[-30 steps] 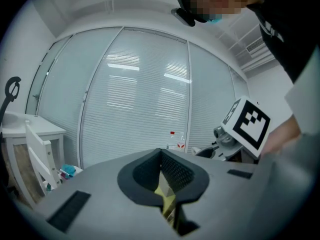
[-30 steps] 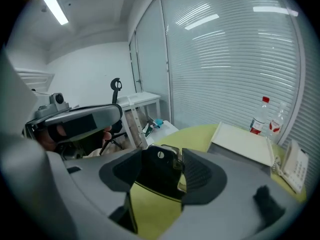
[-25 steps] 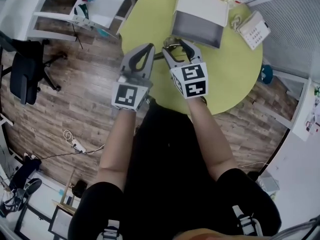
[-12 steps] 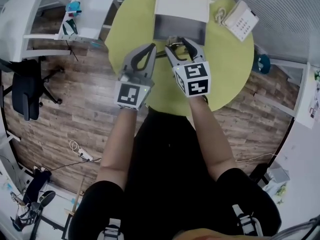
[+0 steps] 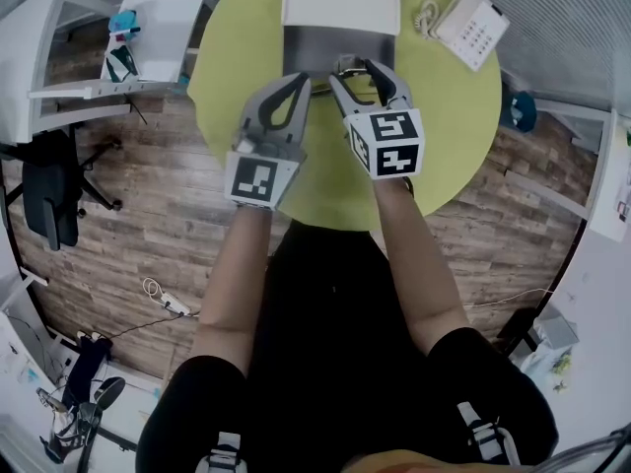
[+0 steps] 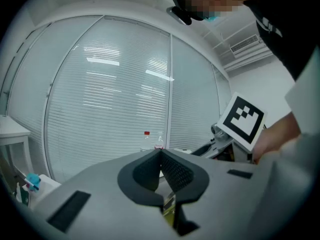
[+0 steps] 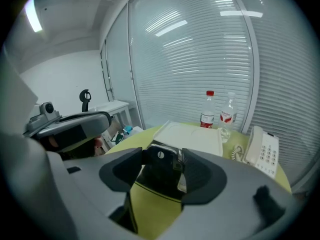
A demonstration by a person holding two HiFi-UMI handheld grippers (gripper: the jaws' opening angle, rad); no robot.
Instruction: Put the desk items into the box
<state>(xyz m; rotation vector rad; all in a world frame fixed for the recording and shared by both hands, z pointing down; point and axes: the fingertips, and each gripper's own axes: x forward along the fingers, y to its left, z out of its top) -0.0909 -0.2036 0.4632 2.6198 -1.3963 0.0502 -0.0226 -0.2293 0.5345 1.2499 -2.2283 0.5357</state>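
Right gripper (image 5: 360,71), seen from the head view, has its jaws pressed onto a black desk item (image 5: 351,66) with a metal top, holding it at the near edge of the open box (image 5: 340,6). The box has a white lid and a grey inside, and it stands on a round yellow-green table (image 5: 449,126). Left gripper (image 5: 295,87) hangs just beside the right one, jaws brought together to a point with nothing in them. A white telephone (image 5: 471,28) lies on the table to the right of the box. Around the table is a wooden plank floor (image 5: 148,215), with a black office chair (image 5: 49,185) and a white desk (image 5: 108,42) off to the left and a power strip (image 5: 163,302) on its cable lower down. In the left gripper view, the left gripper (image 6: 161,153) shows its dark pads meeting and empty. Beyond them stand two bottles (image 6: 152,140) before a wall of white blinds (image 6: 110,99), with the right gripper's marker cube (image 6: 242,119) at the right. In the right gripper view, the right gripper (image 7: 162,168) has the black desk item (image 7: 159,173) gripped between both pads, above the table (image 7: 150,209). The box (image 7: 192,136) lies ahead with its white lid flat, two bottles (image 7: 217,111) stand behind it, and the telephone (image 7: 262,151) sits to its right, all before the blinds (image 7: 200,59).
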